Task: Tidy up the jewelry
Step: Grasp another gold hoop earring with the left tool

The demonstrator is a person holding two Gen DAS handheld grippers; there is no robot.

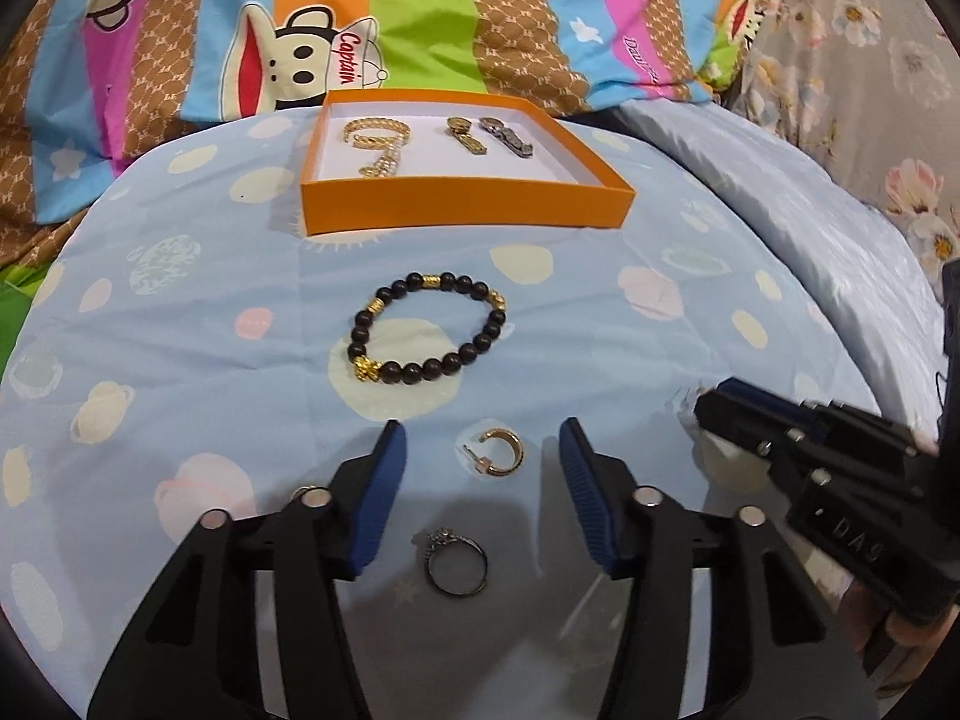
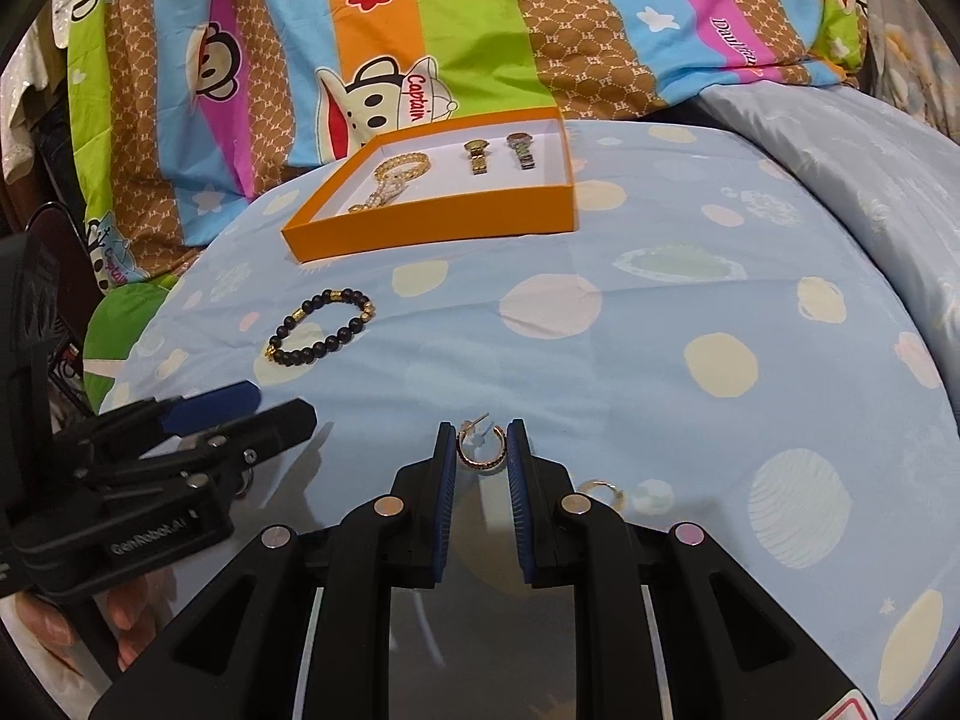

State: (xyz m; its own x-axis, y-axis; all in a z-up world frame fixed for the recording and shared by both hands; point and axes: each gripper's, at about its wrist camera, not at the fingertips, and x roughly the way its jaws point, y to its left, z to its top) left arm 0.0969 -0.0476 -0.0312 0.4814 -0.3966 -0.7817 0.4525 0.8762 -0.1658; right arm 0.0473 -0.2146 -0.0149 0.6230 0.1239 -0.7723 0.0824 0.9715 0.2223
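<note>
An orange box (image 1: pixel 468 204) (image 2: pixel 432 219) holds a gold bracelet (image 1: pixel 377 133) and two watches (image 1: pixel 480 132). A black and gold bead bracelet (image 1: pixel 429 327) (image 2: pixel 320 327) lies on the blue sheet before it. My left gripper (image 1: pixel 483 450) is open around a gold hoop earring (image 1: pixel 498 455); a silver ring (image 1: pixel 457 564) lies between its fingers, nearer the camera. My right gripper (image 2: pixel 480 444) has its jaws closed onto another gold hoop earring (image 2: pixel 480 447). A further gold earring (image 2: pixel 602 489) lies just right of it.
A small ring (image 1: pixel 307 491) peeks out left of my left finger. A colourful monkey-print quilt (image 1: pixel 420 18) is bunched behind the box. A floral cover (image 1: pixel 870 90) lies at the right. The right gripper shows in the left wrist view (image 1: pixel 714 408).
</note>
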